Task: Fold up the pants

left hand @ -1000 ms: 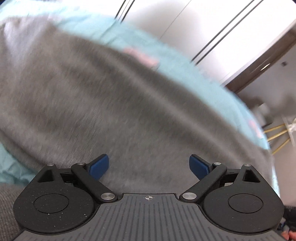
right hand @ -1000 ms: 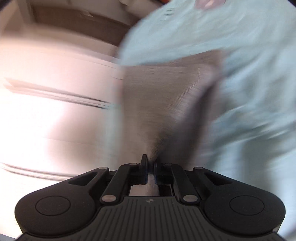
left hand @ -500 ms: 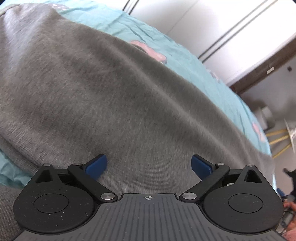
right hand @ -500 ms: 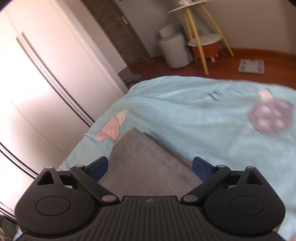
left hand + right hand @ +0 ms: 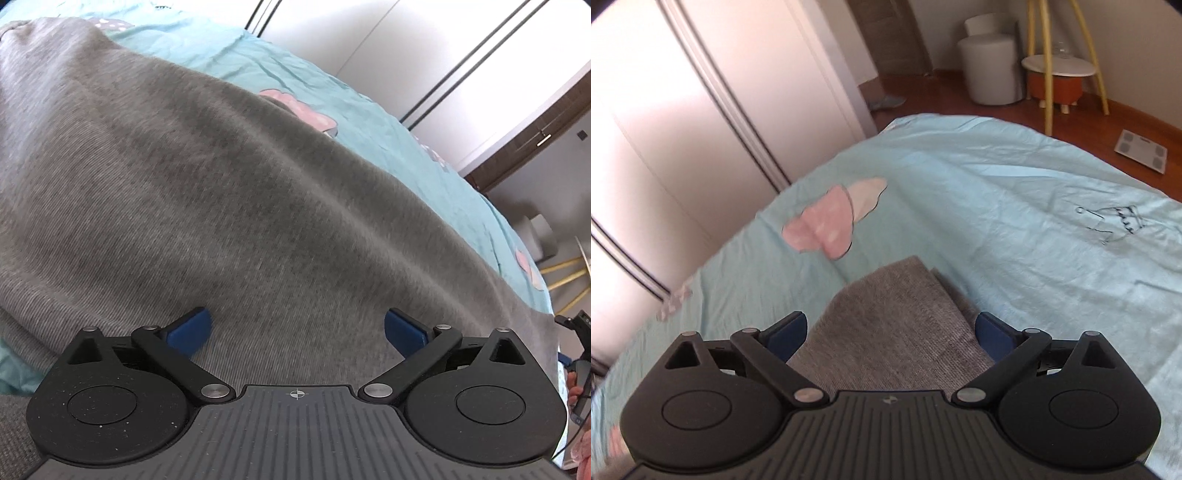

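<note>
The grey pants (image 5: 258, 184) lie spread over the light-blue bed sheet (image 5: 332, 85) and fill most of the left wrist view. My left gripper (image 5: 295, 325) hovers just over the cloth; its jaws are opening, wide apart, with the blue pads pinching nothing. In the right wrist view one folded end of the pants (image 5: 894, 306) lies flat on the sheet (image 5: 997, 221), with two layers showing at its edge. My right gripper (image 5: 890, 328) stands open over that end, and its pads are clear of the fabric.
White wardrobe doors (image 5: 701, 129) run along the bed's far side. On the wooden floor beyond the bed stand a white cylinder (image 5: 991, 70), a small orange stool (image 5: 1056, 81) under yellow legs, and a bathroom scale (image 5: 1141, 149). A hand with the other gripper (image 5: 578, 343) shows at the right edge.
My right gripper let go of the grey fabric, opened wide, and swung so the bed and room come into view. The left gripper stayed over the pants, its jaws slightly wider.
</note>
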Tool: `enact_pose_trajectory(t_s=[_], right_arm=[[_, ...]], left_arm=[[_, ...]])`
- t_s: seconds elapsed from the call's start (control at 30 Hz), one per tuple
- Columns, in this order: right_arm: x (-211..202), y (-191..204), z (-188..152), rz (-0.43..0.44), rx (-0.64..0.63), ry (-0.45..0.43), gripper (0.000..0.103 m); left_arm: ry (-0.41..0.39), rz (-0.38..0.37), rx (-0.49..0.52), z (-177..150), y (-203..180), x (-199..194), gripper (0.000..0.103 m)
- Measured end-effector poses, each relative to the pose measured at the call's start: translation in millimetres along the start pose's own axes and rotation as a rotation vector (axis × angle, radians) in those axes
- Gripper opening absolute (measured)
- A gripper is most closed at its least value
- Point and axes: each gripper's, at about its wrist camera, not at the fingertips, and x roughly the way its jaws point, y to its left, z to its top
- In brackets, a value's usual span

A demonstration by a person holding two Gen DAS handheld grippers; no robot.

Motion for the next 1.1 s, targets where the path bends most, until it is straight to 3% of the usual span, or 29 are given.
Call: enact_pose_trajectory(t_s=[0.13, 0.27, 0.43, 0.57, 0.87, 1.1], right_arm=[[7.0, 10.9, -1.7, -0.040, -0.076, 0.013, 0.098], [13.1, 14.4, -1.5, -0.046, -0.069, 0.033, 0.098], [36.9, 16.7, -10.9, -0.116, -0.126, 0.123, 0.098], [40.4, 25.3, -23.6, -0.159, -0.217, 0.095, 0.098], [38.3, 16.4, -28.8, -0.107, -0.259, 0.044, 0.098], [39.5, 20.7, -23.7, -0.121, -0.272, 0.072, 0.098]], left_arm=[[-0.001, 0.000, 0.004, -0.5, 0.0, -0.4, 0.103], [0.000, 0.005, 0.011, -0.1, -1.8, 1.0, 0.103], [0.000, 0.011, 0.018, -0.4, -4.0, 1.0, 0.103], [0.001, 0.015, 0.025, -0.2, -5.4, 2.5, 0.103], [0.003, 0.025, 0.041, 0.6, -7.7, 6.1, 0.103], [0.002, 0.029, 0.044, 0.5, -9.3, 7.1, 0.103]])
